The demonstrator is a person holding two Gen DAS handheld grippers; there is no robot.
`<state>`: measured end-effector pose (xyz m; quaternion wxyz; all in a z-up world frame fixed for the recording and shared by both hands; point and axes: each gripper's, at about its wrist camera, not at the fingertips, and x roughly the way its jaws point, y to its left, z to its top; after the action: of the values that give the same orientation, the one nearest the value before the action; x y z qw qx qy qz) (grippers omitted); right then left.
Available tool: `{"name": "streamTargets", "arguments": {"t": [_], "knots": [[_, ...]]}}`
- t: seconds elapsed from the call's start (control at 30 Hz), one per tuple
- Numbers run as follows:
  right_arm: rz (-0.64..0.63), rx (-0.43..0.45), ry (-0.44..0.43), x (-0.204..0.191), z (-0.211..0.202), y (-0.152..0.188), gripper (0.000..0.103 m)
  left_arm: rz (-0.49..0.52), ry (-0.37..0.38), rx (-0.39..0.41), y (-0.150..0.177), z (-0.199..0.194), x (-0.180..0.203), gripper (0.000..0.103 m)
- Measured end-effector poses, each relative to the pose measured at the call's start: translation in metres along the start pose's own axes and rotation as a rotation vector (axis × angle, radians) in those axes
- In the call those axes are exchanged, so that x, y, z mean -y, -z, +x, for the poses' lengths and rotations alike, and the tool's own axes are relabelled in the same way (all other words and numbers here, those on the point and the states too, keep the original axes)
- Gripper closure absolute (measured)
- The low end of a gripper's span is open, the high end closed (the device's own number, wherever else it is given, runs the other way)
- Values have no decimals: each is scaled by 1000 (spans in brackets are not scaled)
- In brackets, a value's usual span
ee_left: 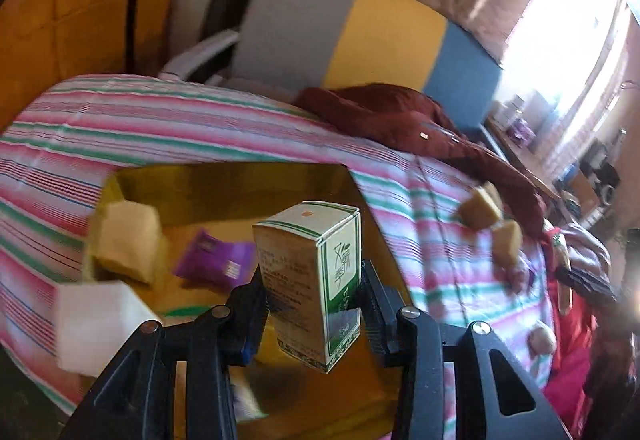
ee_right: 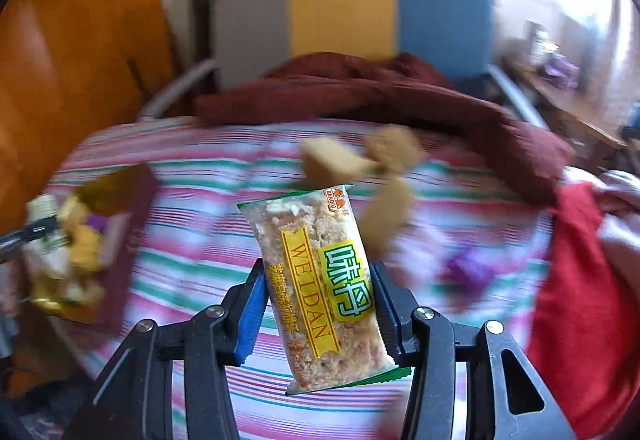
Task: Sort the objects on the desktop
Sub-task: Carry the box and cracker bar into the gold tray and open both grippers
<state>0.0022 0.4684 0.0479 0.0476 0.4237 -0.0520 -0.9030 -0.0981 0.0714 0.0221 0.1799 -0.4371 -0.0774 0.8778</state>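
My left gripper (ee_left: pixel 314 304) is shut on a green-and-white carton (ee_left: pixel 310 280), held upright above an open yellow box (ee_left: pixel 224 180). In the box lie a cream packet (ee_left: pixel 128 240), a purple packet (ee_left: pixel 216 256) and a white cube (ee_left: pixel 94 324). My right gripper (ee_right: pixel 318 304) is shut on a Weidan snack bar packet (ee_right: pixel 320 288), held above the striped bedspread (ee_right: pixel 192 272). The box (ee_right: pixel 104 216) shows blurred at the left of the right wrist view. Tan blocks (ee_right: pixel 340 156) and a purple packet (ee_right: pixel 468 272) lie on the bedspread.
A dark red garment (ee_left: pixel 408 120) lies across the back of the bed. Tan blocks (ee_left: pixel 484 208) sit on the bedspread to the right. A red cloth (ee_right: pixel 580 280) lies at the right edge. A grey, yellow and blue headboard (ee_right: pixel 344 4) stands behind.
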Motion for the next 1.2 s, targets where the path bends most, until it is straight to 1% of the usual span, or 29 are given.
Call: {"name": "streamTargets", "arguments": {"t": [0.03, 0.1, 0.17, 0.27, 0.33, 0.43, 0.5, 0.53, 0.57, 0.63, 0.67, 0.77, 0.9, 1.07, 1.2], "knots": [[-18, -9, -51, -19, 7, -4, 53, -3, -12, 7, -4, -1, -4, 61], [-42, -26, -117, -50, 19, -10, 53, -3, -29, 27, -11, -4, -12, 60], [-73, -46, -182, -85, 36, -18, 53, 3, -60, 36, -16, -4, -17, 59], [-102, -78, -263, -135, 59, -30, 53, -1, -82, 46, -24, -3, -28, 56], [-111, -92, -293, -159, 73, -37, 53, -24, -97, 51, -24, -5, -36, 56], [-117, -115, -316, -197, 97, -48, 53, -52, -99, 65, -19, -13, -46, 54], [-105, -123, -311, -213, 109, -52, 53, -68, -99, 68, -13, -17, -51, 53], [-82, -126, -300, -220, 116, -56, 50, -77, -96, 71, -10, -21, -53, 52], [-58, -130, -296, -225, 123, -59, 50, -83, -92, 76, -7, -24, -55, 52], [-21, -135, -315, -233, 131, -64, 37, -79, -95, 90, -2, -31, -56, 51], [-19, -137, -317, -239, 133, -64, 36, -69, -103, 96, 2, -35, -55, 50], [-60, -141, -300, -250, 132, -59, 36, -47, -118, 109, 10, -43, -54, 50], [-100, -150, -268, -253, 127, -43, 35, -21, -133, 128, 16, -51, -50, 50], [-112, -147, -223, -243, 115, -23, 34, -1, -115, 126, 23, -53, -41, 50], [-85, -133, -201, -228, 105, -11, 31, 29, -101, 111, 30, -51, -29, 50]]}}
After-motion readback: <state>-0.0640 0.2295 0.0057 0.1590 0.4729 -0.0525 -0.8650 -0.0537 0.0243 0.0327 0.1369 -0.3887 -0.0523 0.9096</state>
